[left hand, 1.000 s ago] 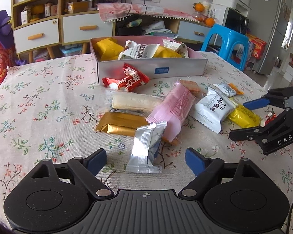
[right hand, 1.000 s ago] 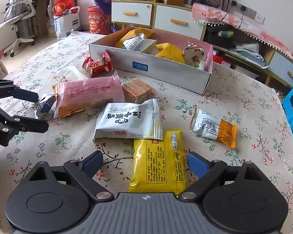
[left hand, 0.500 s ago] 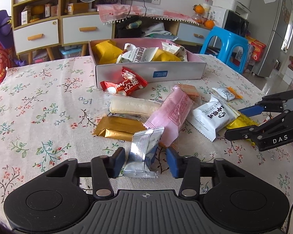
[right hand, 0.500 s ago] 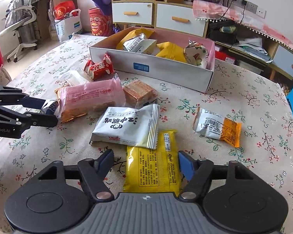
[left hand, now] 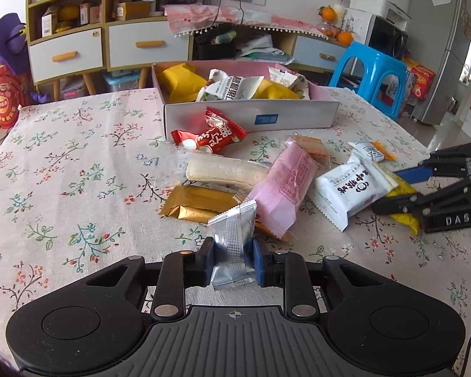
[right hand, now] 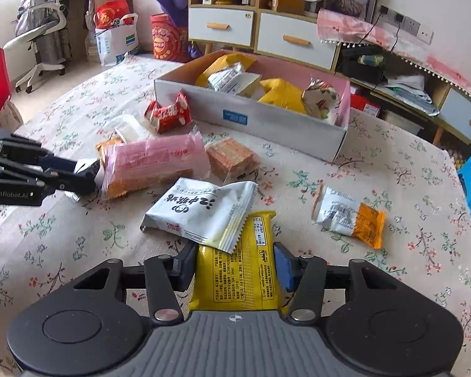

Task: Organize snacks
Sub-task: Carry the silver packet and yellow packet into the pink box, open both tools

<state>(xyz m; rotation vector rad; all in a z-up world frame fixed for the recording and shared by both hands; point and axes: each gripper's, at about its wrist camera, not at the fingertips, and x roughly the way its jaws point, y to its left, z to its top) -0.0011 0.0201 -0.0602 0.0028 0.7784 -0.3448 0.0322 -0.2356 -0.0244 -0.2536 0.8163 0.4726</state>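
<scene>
On the flowered tablecloth, my left gripper (left hand: 232,264) is shut on a silver snack packet (left hand: 234,238), its blue pads pressing both sides. My right gripper (right hand: 235,267) has its jaws closing on a yellow snack packet (right hand: 238,276), and both pads touch its edges. A white packet (right hand: 204,210) overlaps the yellow packet's far end. The grey box (left hand: 251,116) with a pink inside stands farther back and holds several snacks. In the left wrist view the right gripper (left hand: 405,188) shows at the right, around the yellow packet.
Loose snacks lie between the grippers and the box: a pink packet (left hand: 285,185), a gold packet (left hand: 197,204), a clear-wrapped cake (left hand: 223,172), a red packet (left hand: 213,135), a brown biscuit (right hand: 229,157) and a white-orange packet (right hand: 348,216). A blue stool (left hand: 370,75) stands beyond the table.
Both grippers have closed from wide open: the left onto the silver packet, the right onto the yellow packet. Neither hand has shifted.
</scene>
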